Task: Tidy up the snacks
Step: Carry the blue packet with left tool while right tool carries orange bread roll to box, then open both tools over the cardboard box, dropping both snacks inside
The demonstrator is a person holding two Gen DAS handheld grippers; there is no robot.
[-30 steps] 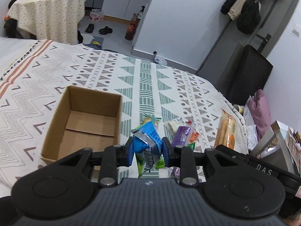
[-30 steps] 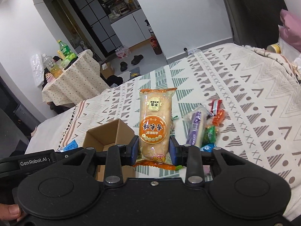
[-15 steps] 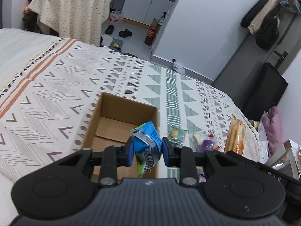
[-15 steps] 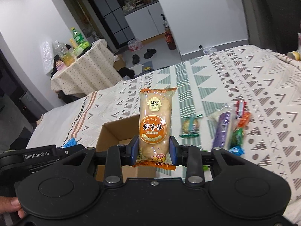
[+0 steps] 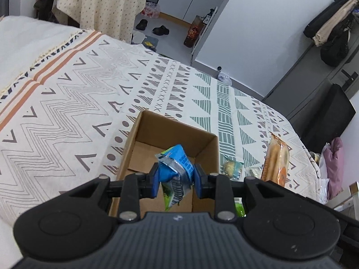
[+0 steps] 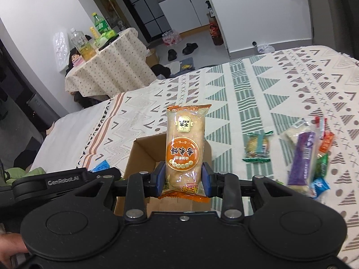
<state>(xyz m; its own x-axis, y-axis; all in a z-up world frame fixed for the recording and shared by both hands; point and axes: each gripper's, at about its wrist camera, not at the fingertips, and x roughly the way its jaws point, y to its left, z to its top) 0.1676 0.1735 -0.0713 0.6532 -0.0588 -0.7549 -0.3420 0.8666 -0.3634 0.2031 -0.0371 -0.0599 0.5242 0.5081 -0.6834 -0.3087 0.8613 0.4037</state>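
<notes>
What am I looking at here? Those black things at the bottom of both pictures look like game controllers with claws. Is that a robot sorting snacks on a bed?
No robot: a person holds one claw tool in each hand, with a camera on each tool looking forward along its two fingers. One picture comes from the left gripper, shut on a crumpled blue snack packet. The other comes from the right gripper, shut on an orange rice cracker pack. Both are over an open cardboard box on a patterned bedspread. More loose snacks lie on the bedspread beside the box.
</notes>
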